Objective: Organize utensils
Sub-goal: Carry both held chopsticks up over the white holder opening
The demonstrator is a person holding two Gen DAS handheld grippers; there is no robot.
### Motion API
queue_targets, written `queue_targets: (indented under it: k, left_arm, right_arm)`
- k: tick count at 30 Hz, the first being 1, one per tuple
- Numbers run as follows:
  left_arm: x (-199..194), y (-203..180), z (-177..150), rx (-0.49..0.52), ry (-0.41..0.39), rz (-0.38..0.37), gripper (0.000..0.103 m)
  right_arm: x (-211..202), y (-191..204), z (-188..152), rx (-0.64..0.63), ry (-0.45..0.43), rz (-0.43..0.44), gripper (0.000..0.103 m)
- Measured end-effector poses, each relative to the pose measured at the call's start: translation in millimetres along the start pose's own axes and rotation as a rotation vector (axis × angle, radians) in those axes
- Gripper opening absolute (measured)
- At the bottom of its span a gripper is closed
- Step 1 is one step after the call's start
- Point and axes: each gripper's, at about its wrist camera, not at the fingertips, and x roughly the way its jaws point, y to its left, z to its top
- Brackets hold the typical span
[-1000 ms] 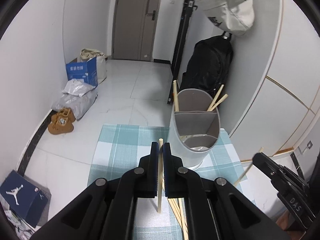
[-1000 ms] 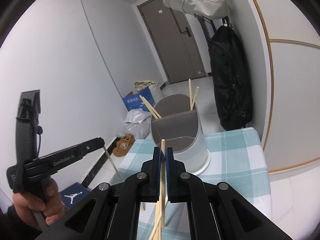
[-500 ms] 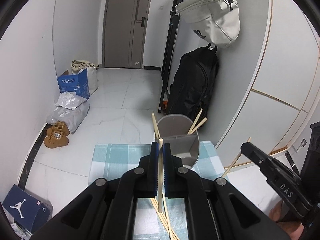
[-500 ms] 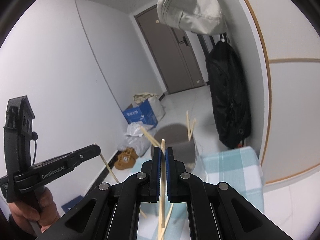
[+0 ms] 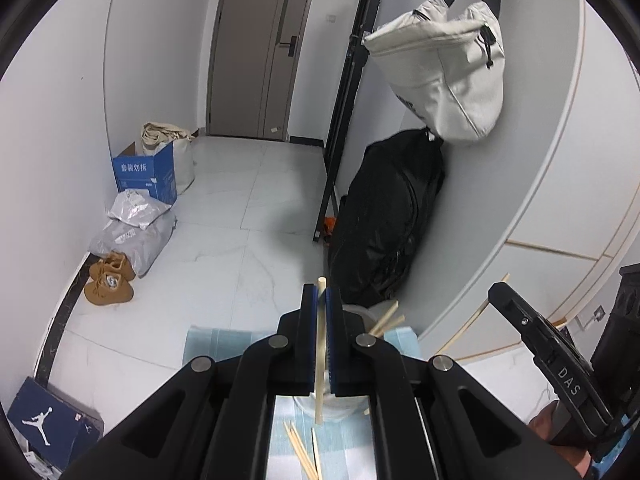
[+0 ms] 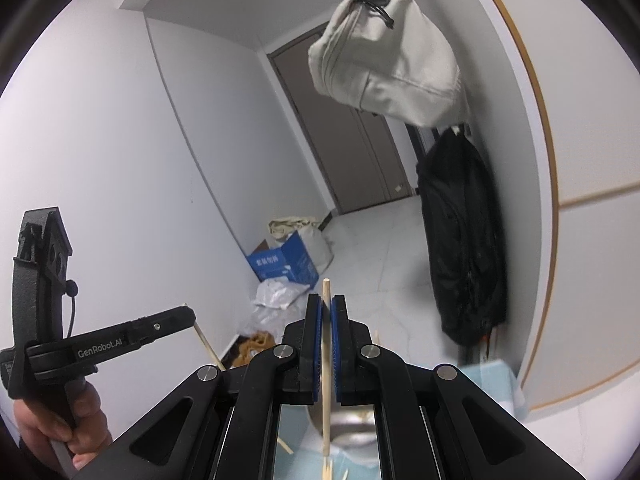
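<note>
Left hand-held gripper [image 5: 321, 300] (holder [image 5: 360, 314] perhaps hidden)

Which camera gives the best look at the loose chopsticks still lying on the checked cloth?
The left wrist view. Several loose chopsticks lie in plain sight on the checked cloth, below the left tongs. The right wrist view catches only a few tips near its bottom edge, mostly hidden by the right tongs.
</note>
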Motion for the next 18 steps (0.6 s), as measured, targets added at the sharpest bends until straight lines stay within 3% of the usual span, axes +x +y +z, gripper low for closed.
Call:
queue_targets:
  k: [11,18]
  left_arm:
    - [18,-2,44,-0.014,-0.029,-0.019,0.0]
    - [32,1,52,-0.027,-0.078,-0.057,0.0]
  right_arm:
    - [32,-7,47,-0.018,-0.046,-0.005,0.004]
    - [52,-10,54,-0.036,-0.06,-0.007,0.004]
